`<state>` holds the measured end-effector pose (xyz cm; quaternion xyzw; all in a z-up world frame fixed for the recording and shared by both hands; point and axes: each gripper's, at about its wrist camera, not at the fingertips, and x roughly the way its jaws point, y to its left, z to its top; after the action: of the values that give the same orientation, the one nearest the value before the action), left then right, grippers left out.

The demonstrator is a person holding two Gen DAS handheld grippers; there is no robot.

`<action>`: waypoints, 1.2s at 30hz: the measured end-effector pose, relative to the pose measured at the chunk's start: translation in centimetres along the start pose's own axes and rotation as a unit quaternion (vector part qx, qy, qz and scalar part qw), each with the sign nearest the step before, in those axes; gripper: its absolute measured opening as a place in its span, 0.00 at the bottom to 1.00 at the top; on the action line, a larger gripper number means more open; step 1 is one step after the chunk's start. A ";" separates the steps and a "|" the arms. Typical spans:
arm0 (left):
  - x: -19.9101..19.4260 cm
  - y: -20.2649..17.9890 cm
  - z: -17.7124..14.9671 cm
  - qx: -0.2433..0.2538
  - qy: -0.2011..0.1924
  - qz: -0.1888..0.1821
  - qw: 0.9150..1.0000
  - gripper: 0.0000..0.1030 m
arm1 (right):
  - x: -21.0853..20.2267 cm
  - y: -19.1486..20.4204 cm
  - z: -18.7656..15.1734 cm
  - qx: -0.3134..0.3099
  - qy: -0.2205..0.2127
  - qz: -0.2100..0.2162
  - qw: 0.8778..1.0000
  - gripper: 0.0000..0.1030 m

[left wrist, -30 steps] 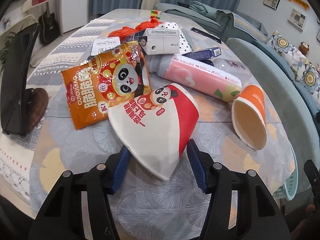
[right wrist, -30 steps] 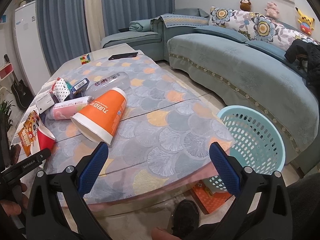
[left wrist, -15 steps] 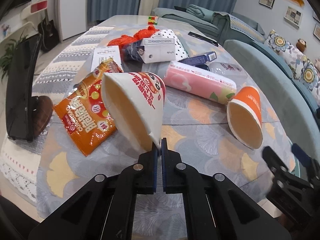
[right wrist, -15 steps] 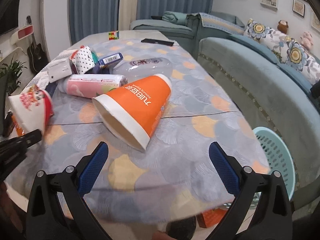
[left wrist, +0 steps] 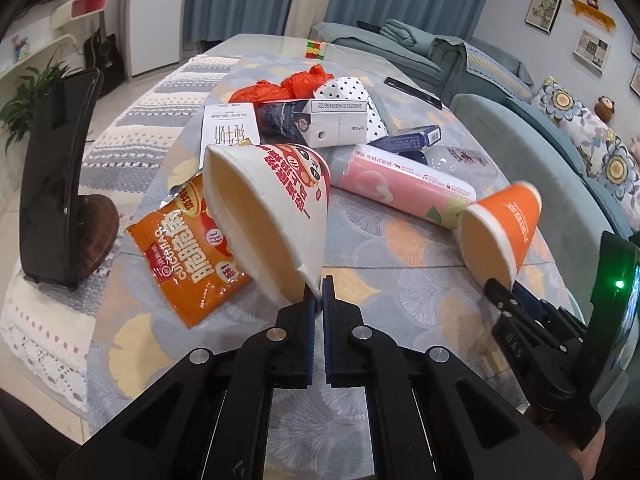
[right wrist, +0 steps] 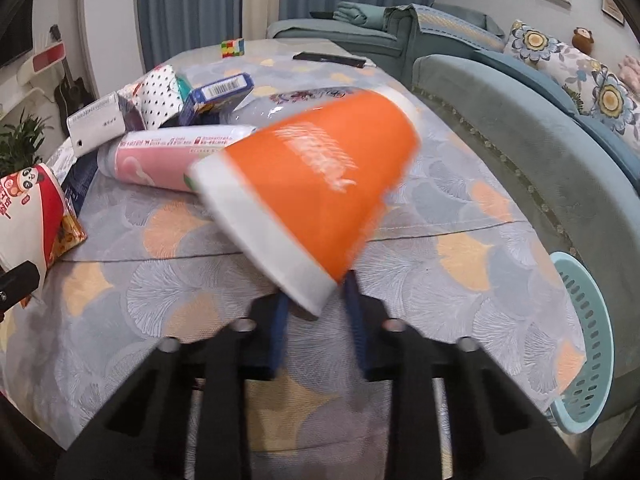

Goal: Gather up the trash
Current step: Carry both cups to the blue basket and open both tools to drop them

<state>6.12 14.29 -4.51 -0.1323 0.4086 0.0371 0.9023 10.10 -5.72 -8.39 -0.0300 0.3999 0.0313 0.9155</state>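
Panda cup: I find the white-and-red panda cup (left wrist: 276, 216) pinched by its rim, mouth toward the camera, lifted clear of the orange snack bag (left wrist: 192, 248) behind it.
Left gripper: my left gripper (left wrist: 317, 300) is clamped on that rim, pads nearly together with only the thin paper wall between them.
Orange cup: the orange cup (right wrist: 312, 196) is tilted, its white rim lowest, and sits between my right fingers; it is blurred, so I cannot tell if it has left the tablecloth (right wrist: 460, 256).
Right gripper: my right gripper (right wrist: 316, 312) has its fingers close on either side of the rim edge; whether they grip firmly I cannot tell from the blur.
Step in hand: I judge this a two-handed pick-up, one cup per gripper.
Basket: the pale blue basket (right wrist: 592, 344) stands off the table's right edge, below table level.
Next move: I would carry both cups right and release over the basket, right hand first.
Caution: a rim pinch is a weak hold; a swing could drop the cup.
Remaining trash: the pink bottle (left wrist: 404, 188), cartons and bags are left on the table.
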 end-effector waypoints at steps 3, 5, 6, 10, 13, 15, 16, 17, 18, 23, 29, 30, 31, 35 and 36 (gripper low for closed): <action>-0.2 -0.3 0.0 0.005 -0.004 -0.002 1.000 0.01 | -0.4 -0.8 -0.2 0.020 -0.002 0.007 1.000 0.09; -0.5 -0.6 -0.1 0.011 -0.011 -0.001 1.000 0.01 | -0.8 -1.3 -0.4 0.032 -0.003 0.014 0.999 0.08; -0.8 -0.9 -0.1 0.017 -0.017 0.000 1.000 0.01 | -1.1 -1.5 -0.5 0.037 -0.005 0.019 0.999 0.07; -2.0 -1.8 -0.1 0.036 -0.042 0.002 0.998 0.01 | -3.0 -2.2 -1.1 0.049 -0.019 0.030 0.998 0.05; -2.9 -2.4 -0.2 0.051 -0.060 0.002 0.997 0.02 | -4.5 -2.5 -0.9 0.053 -0.038 0.036 0.997 0.04; -3.5 -2.9 -0.3 0.060 -0.072 0.003 0.996 0.02 | -5.6 -2.9 -0.7 0.059 -0.052 0.040 0.996 0.03; -3.8 -3.2 -0.3 0.067 -0.079 0.003 0.995 0.02 | -5.9 -2.9 -0.7 0.060 -0.056 0.042 0.996 0.03; -4.0 -3.4 -0.4 0.071 -0.084 0.004 0.994 0.02 | -6.3 -3.1 -0.6 0.062 -0.060 0.044 0.995 0.03; -4.2 -3.5 -0.5 0.076 -0.089 0.005 0.993 0.02 | -6.6 -3.1 -0.6 0.063 -0.063 0.045 0.995 0.03; -5.1 -4.5 -0.8 0.100 -0.112 0.011 0.989 0.02 | -8.1 -3.6 -0.2 0.069 -0.078 0.051 0.993 0.03; -5.9 -5.5 -1.1 0.124 -0.136 0.015 0.983 0.02 | -9.7 -4.2 0.1 0.074 -0.098 0.055 0.991 0.03; -6.1 -5.7 -1.2 0.128 -0.141 0.015 0.982 0.02 | -10.0 -4.4 0.1 0.076 -0.101 0.055 0.990 0.03; -6.3 -6.0 -1.3 0.134 -0.146 0.016 0.980 0.02 | -10.2 -4.5 0.1 0.077 -0.103 0.055 0.990 0.03; -6.8 -6.5 -1.8 0.149 -0.161 0.015 0.976 0.02 | -11.1 -5.2 0.2 0.081 -0.113 0.052 0.989 0.03; -7.0 -6.7 -1.9 0.154 -0.165 0.014 0.974 0.02 | -11.2 -5.3 0.2 0.082 -0.115 0.050 0.989 0.03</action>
<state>1.22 7.58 0.91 0.0223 0.2566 0.0078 0.9662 3.08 -11.33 0.18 0.0689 0.2938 0.0471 0.9522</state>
